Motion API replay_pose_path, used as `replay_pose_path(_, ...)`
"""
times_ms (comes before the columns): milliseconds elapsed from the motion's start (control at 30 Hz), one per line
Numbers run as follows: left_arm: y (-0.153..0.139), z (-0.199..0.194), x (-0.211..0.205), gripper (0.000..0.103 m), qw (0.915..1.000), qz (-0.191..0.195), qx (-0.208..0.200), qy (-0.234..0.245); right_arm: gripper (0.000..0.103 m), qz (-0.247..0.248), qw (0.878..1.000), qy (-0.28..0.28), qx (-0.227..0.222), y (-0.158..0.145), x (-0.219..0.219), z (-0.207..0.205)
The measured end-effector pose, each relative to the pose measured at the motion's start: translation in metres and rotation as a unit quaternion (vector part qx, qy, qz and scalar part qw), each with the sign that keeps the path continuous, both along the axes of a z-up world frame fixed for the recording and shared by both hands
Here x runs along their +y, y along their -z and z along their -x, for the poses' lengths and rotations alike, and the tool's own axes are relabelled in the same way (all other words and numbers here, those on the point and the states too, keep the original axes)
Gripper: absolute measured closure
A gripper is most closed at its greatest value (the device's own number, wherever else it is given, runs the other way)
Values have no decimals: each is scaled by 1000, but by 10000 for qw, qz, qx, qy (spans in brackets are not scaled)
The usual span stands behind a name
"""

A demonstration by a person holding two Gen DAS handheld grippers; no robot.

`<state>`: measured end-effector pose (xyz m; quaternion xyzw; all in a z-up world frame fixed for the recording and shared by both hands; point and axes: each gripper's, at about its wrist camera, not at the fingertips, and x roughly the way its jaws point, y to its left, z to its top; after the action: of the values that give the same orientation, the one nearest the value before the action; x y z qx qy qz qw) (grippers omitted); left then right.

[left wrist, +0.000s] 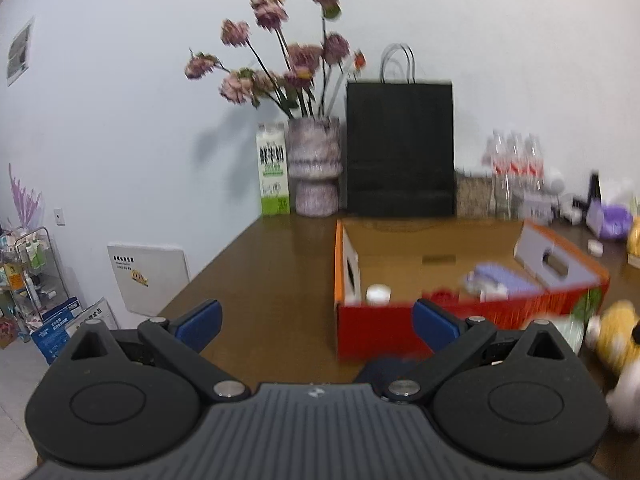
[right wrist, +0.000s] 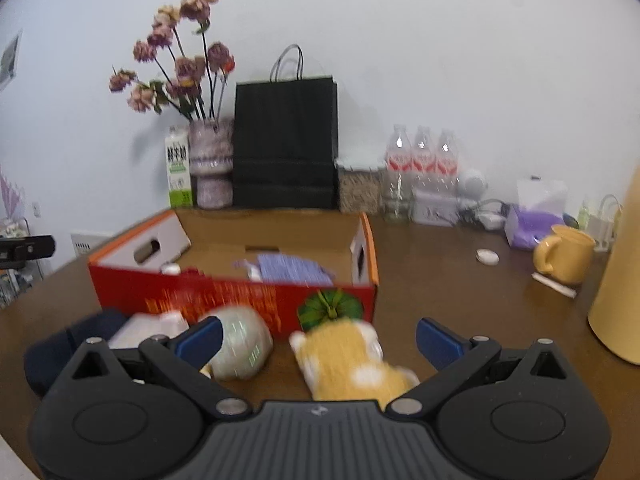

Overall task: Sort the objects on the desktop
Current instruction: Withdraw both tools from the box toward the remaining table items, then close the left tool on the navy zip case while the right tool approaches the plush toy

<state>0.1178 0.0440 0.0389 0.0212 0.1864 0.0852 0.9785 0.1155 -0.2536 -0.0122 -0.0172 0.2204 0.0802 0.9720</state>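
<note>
Left gripper [left wrist: 316,326]: jaws spread wide, nothing between them, above bare table [left wrist: 260,280].
Right gripper [right wrist: 320,340]: jaws apart, empty, over the yellow plush toy [right wrist: 352,360].
Red box [right wrist: 224,300]: at 12 o'clock from the toy, just beside it.
Pale wrapped bundle [right wrist: 240,344]: at 9 o'clock from the toy.

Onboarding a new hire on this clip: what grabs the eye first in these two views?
The red-and-orange cardboard box at mid-table, open, with a few small items inside. Just in front of it a yellow plush toy lies between the open fingers of the right gripper, untouched. Behind, against the wall, dried pink flowers in a vase stand beside a black paper bag.
</note>
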Motion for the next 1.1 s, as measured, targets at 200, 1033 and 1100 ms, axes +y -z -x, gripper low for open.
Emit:
replay_pose_path(200,33,2,9,0,9984,-71,533,145,0,18,9991,203,362,23,-12,0)
replay_pose_path(1033,73,-46,2,1,9868,322,1419,707,8,-568,9929,29,1042,47,-20,-34)
replay_pose_path(1100,72,-48,6,7,9866,510,1404,657,9,-573,9929,-5,1044,47,-19,-35)
